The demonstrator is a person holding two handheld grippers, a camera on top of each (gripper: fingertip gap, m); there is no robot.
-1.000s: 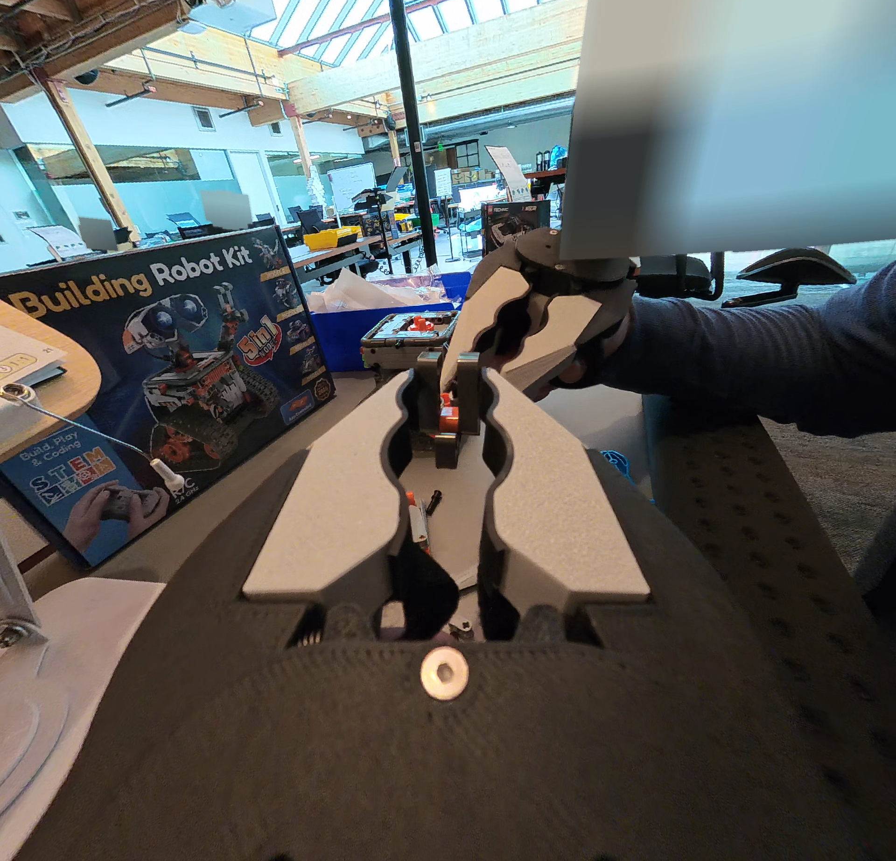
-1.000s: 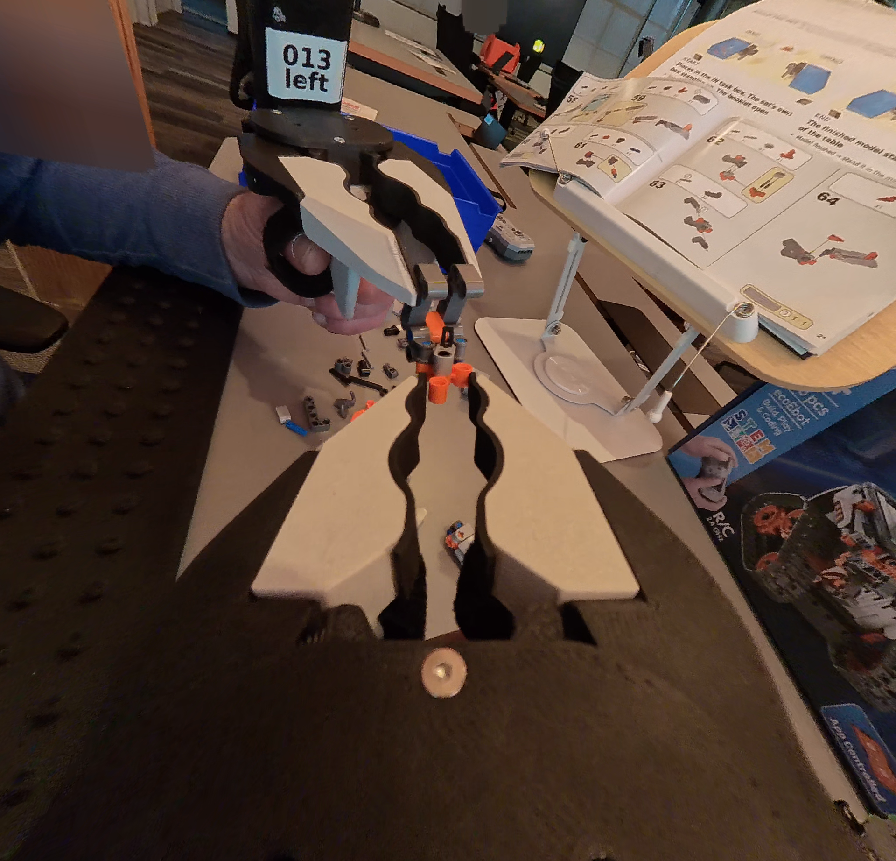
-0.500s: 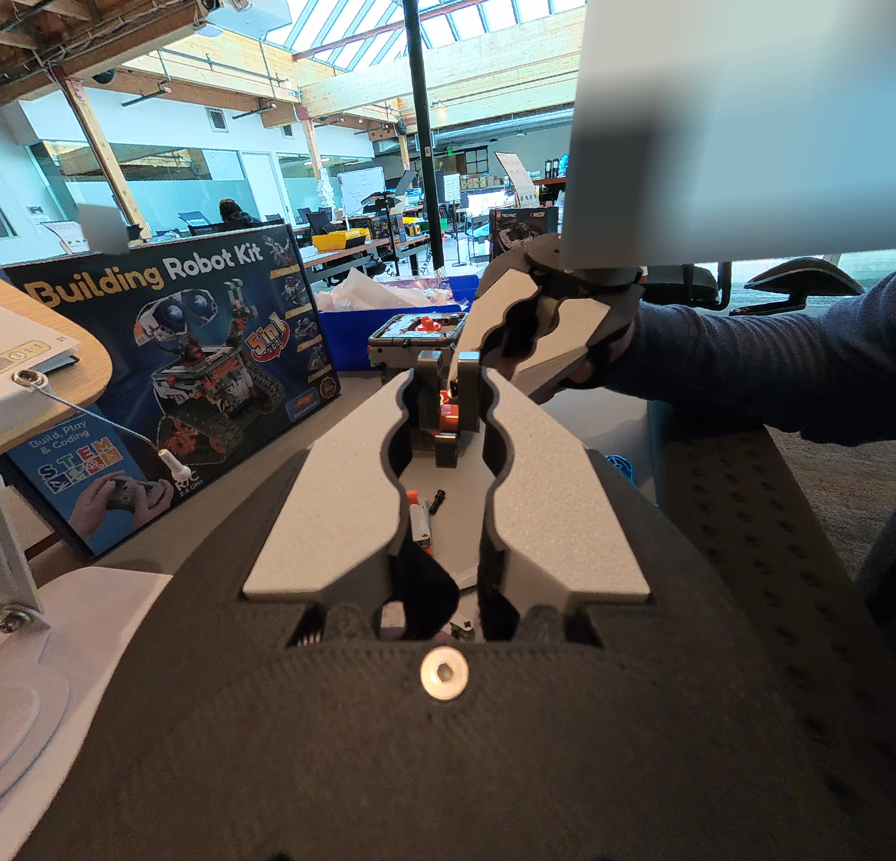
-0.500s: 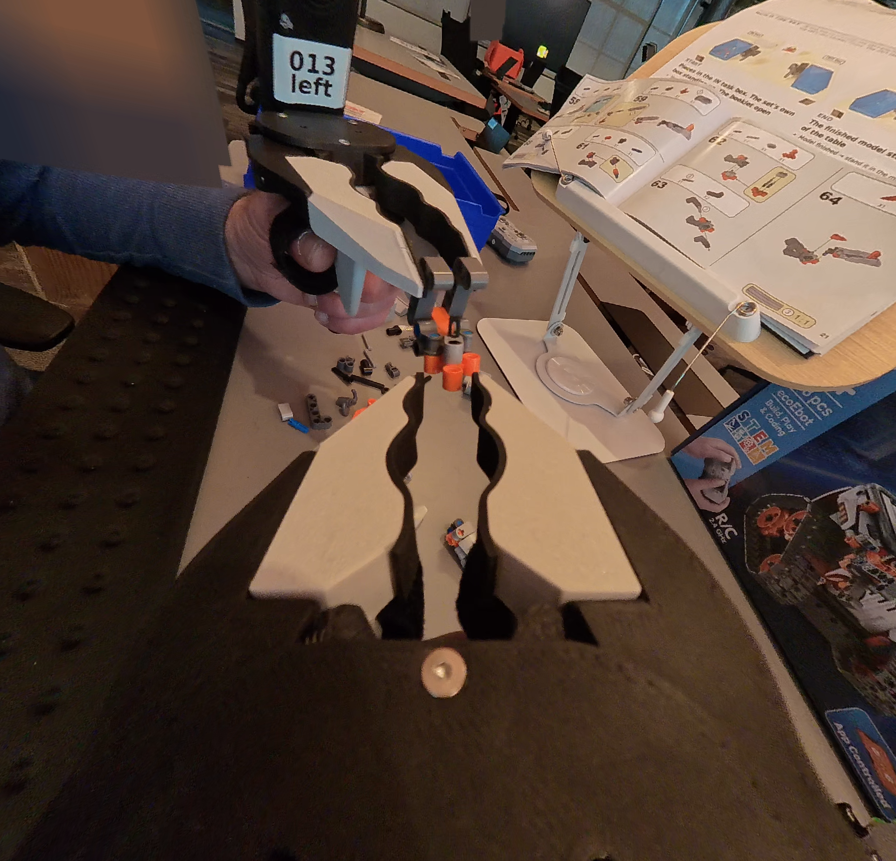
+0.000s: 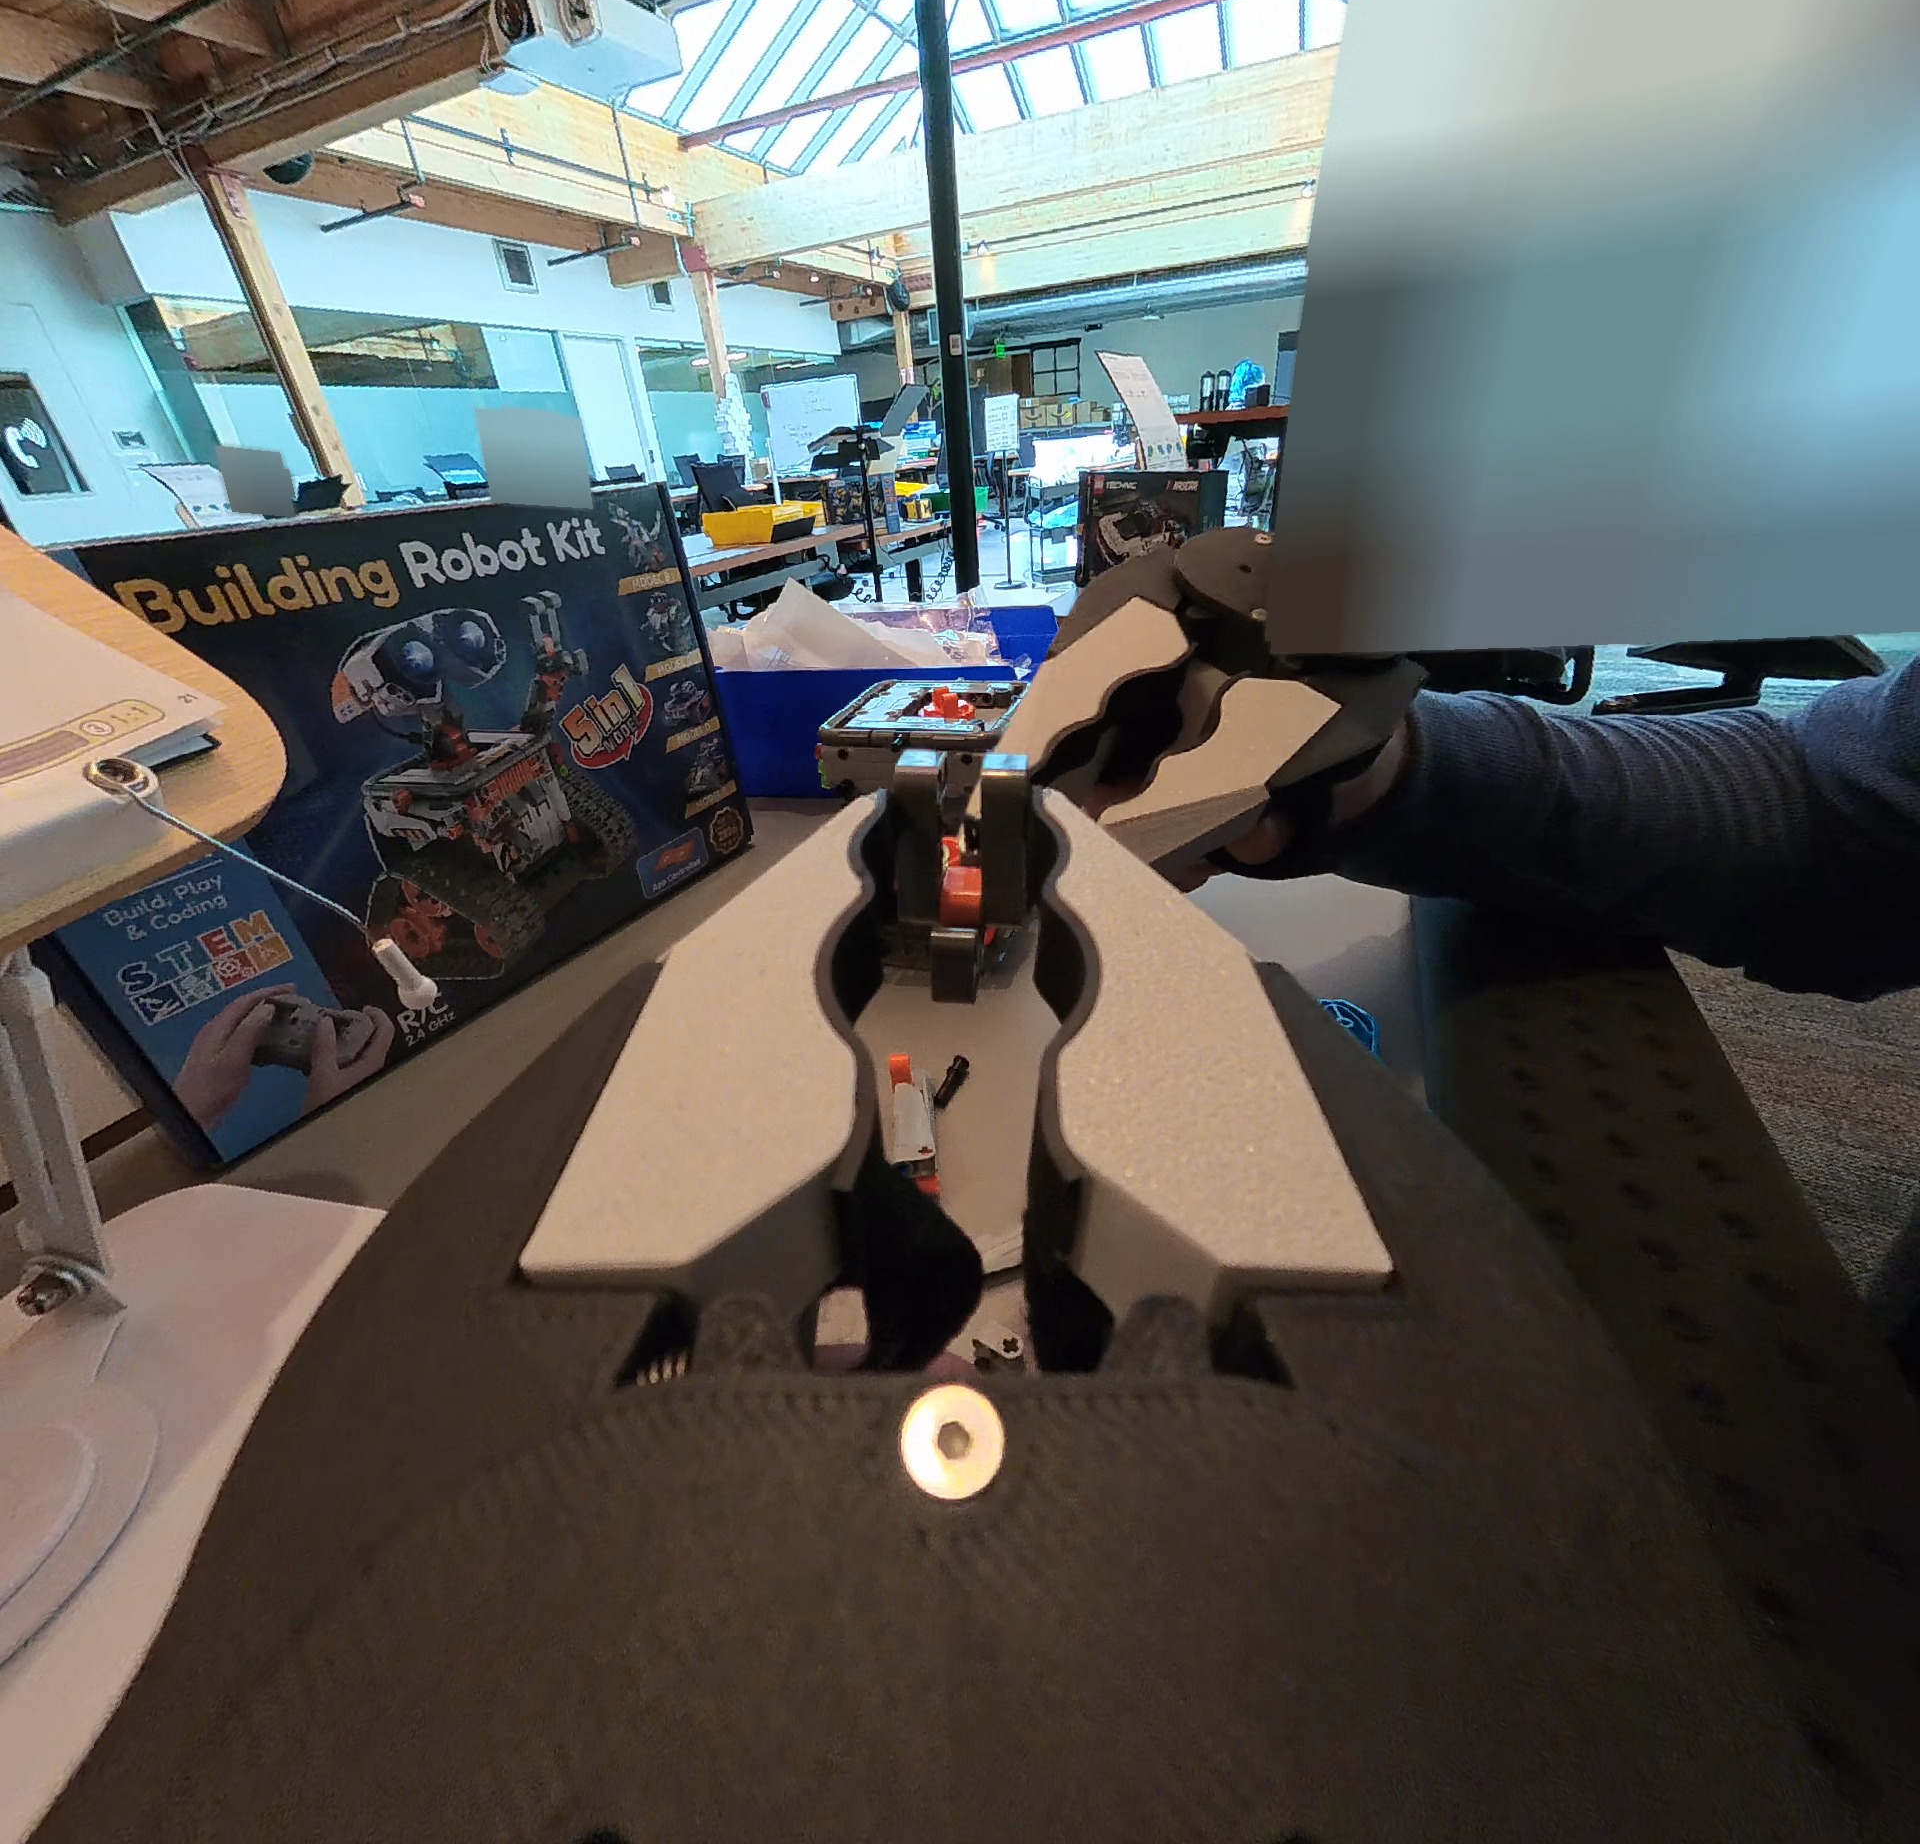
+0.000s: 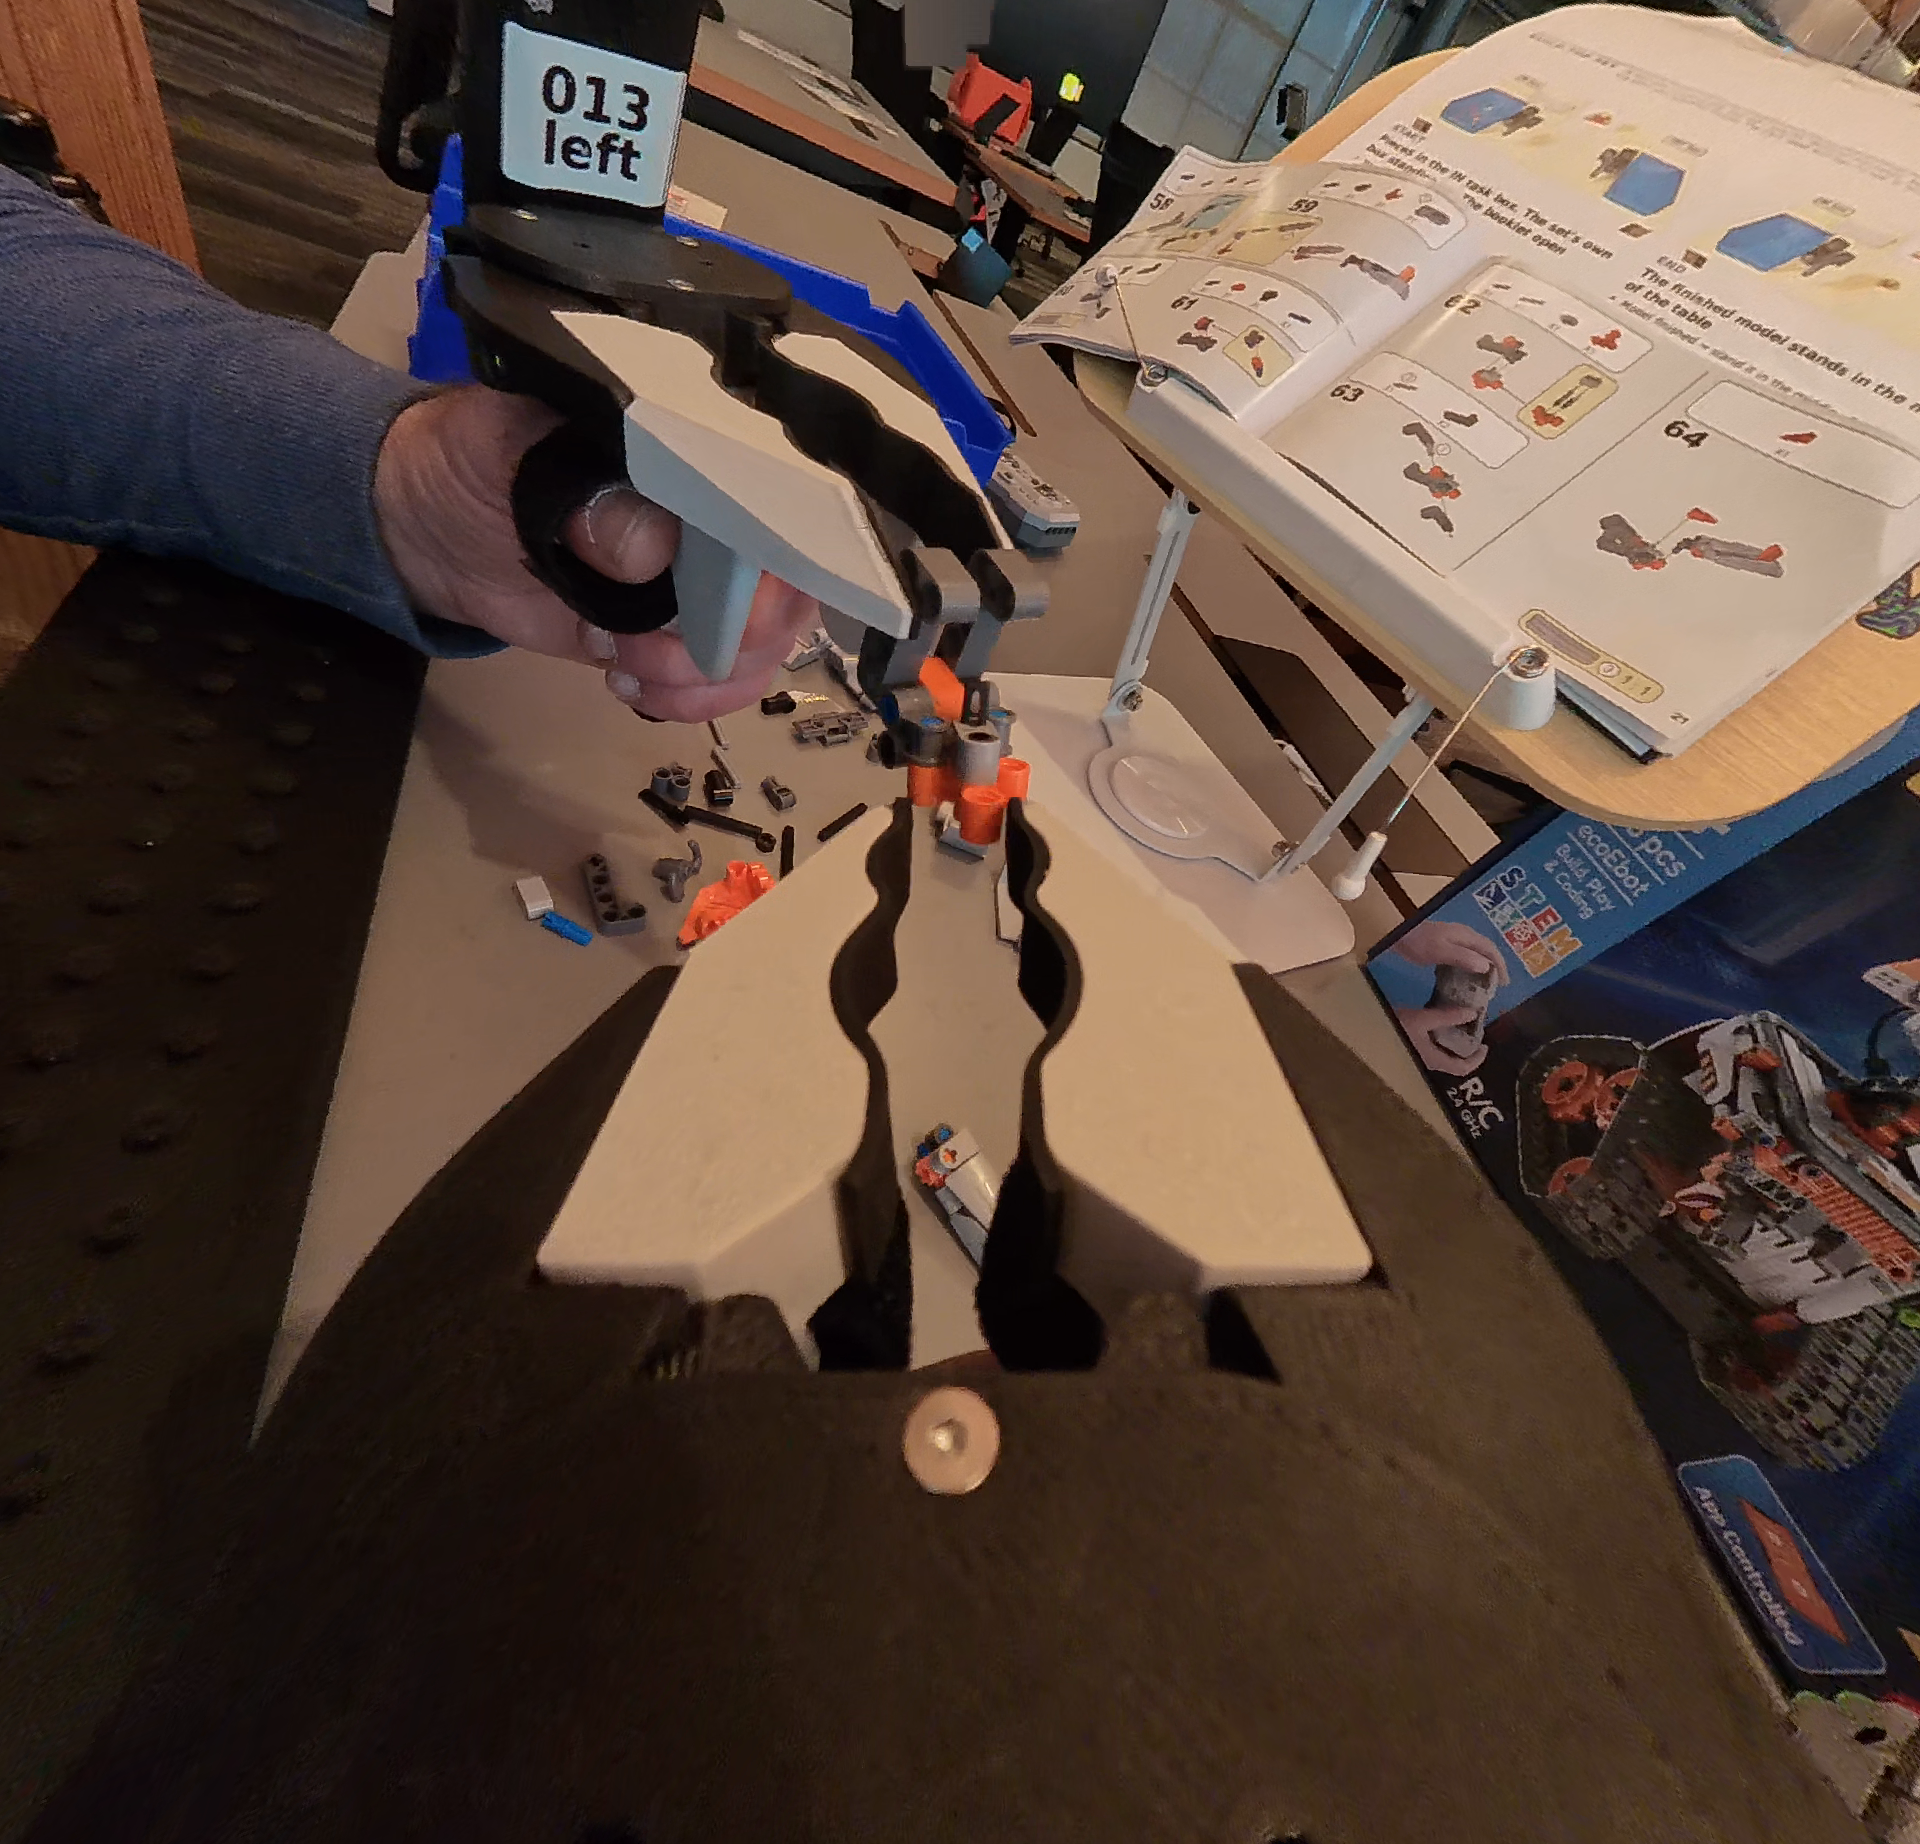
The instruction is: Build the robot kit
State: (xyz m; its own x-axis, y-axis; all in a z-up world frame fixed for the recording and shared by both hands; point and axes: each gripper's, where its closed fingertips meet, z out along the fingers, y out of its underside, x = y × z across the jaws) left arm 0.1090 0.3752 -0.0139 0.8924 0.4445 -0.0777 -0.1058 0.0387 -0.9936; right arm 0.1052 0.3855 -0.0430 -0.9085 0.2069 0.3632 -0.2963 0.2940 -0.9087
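At the centre of the left wrist view the left gripper [image 5: 951,807] is clamped on a small grey and orange brick assembly [image 5: 956,880], its two fingers pressing the grey side beams from either flank; the same gripper appears in the upper middle of the right wrist view [image 6: 961,599], carried by a hand [image 6: 499,537] in a blue sleeve, with the assembly [image 6: 940,724] hanging down from its tips. The assembly's long axis runs roughly along the left gripper's fingers, so in the right wrist view it slants from the upper middle down toward the centre. The right gripper [image 6: 956,818] sits directly below and in front of that lower end, its fingers close together about the orange pieces at the bottom; it seems to be pinching them, though the tips partly hide the contact, so I cannot tell for sure. In the left wrist view the right gripper [image 5: 1023,755] comes in from the right of centre and meets the assembly head-on. Both grippers are thus at the assembly, the left holding its upper end and the right at its lower. Loose small parts [image 6: 675,838] lie on the table [image 6: 468,963] at left of centre, an open instruction booklet [image 6: 1558,340] rests on a stand at upper right, and a blue kit box [image 5: 395,776] stands at left.
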